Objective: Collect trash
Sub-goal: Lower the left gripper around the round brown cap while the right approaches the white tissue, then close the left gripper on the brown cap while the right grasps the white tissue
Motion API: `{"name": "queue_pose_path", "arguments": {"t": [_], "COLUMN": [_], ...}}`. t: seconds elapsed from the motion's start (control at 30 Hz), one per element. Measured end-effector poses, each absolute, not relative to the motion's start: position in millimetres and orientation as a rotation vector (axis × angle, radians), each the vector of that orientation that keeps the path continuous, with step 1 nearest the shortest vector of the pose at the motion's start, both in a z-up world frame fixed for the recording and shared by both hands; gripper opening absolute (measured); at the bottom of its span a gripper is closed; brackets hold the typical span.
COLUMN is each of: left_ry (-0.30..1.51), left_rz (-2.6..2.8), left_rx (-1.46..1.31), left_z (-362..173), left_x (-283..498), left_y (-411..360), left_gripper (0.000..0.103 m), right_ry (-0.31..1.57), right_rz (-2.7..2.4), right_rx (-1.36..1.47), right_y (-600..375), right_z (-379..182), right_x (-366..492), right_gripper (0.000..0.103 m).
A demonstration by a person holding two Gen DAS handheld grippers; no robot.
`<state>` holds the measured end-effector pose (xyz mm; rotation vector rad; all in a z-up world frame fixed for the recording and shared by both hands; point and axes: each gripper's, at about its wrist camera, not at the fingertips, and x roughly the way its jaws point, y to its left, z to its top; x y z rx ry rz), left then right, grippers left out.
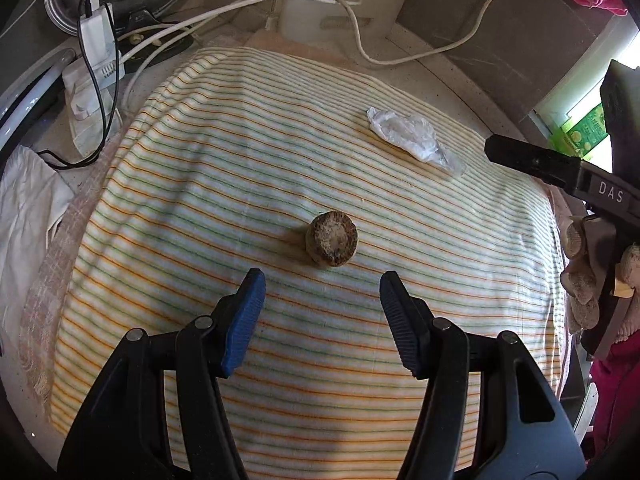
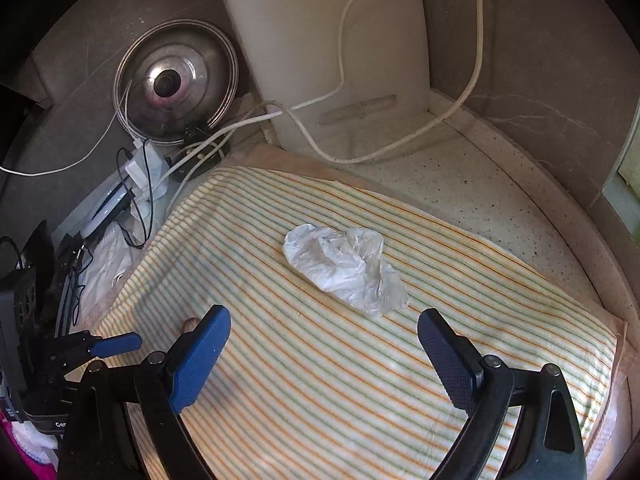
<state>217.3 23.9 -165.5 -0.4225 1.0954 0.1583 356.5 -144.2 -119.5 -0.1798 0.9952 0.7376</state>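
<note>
Two bits of trash lay on the striped cloth [image 1: 280, 160] over the surface: a round brown stub [image 1: 332, 243] and a crumpled plastic wrapper [image 2: 346, 268], well apart. The left tool [image 1: 322, 286] hung just short of the stub, jaws partly spread and empty. The right tool [image 2: 324, 330] faced the wrapper, jaws wide, nothing between them. Nothing had been picked up; this looked like the approach step. Next, I judged, each tool would need to drop until its pads straddled its piece, then close, gently on the flimsy wrapper, which could slip.
</note>
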Motion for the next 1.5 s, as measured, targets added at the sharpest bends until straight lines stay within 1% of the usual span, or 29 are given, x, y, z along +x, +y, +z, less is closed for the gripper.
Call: {"name": "queue_pose_path", "arguments": {"t": [0.43,0.53,0.7,0.77,0.87,0.93,0.97,1.03,1.07,1.13,1.17,1.23,1.33,1.5], "left_ry": [1.148,1.148,1.148,1.144,1.140,1.136,1.132,1.129,1.129,1.127,1.126,1.124,1.120,1.102], "left_rz": [0.165,0.169,0.180,0.178,0.175,0.175,0.174,0.167,0.161,0.164,0.164,0.164,0.167,0.172], "left_rx": [-0.390,-0.371,-0.349,-0.345,-0.339,-0.339,-0.340,-0.342,-0.339,-0.324,-0.322,-0.330,-0.341,-0.352], "left_z": [-190,-192,-193,-194,-194,-194,-193,-192,-191,-189,-189,-189,-187,-178], "left_x": [252,256,260,261,261,260,260,259,259,257,257,256,252,243], "left_y": [21,20,20,20,20,20,20,19,18,16,15,15,15,17], "left_gripper": [0.061,0.058,0.051,0.050,0.049,0.046,0.043,0.038,0.035,0.035,0.035,0.035,0.035,0.035], "right_ry": [1.095,1.106,1.122,1.125,1.123,1.117,1.114,1.107,1.104,1.099,1.098,1.099,1.090,1.063], "right_rz": [0.766,0.762,0.747,0.742,0.738,0.728,0.725,0.718,0.716,0.716,0.716,0.729,0.736,0.745], "right_rx": [-0.213,-0.232,-0.258,-0.268,-0.295,-0.316,-0.322,-0.332,-0.333,-0.330,-0.325,-0.308,-0.292,-0.268], "right_y": [-105,-97,-86,-83,-79,-77,-76,-76,-76,-77,-78,-80,-83,-89], "right_z": [-166,-174,-185,-188,-190,-191,-191,-190,-189,-188,-187,-186,-181,-170], "right_x": [406,413,420,420,418,417,417,417,417,417,417,417,415,408], "right_gripper": [0.096,0.096,0.096,0.095,0.091,0.084,0.081,0.069,0.064,0.046,0.041,0.027,0.018,0.015]}}
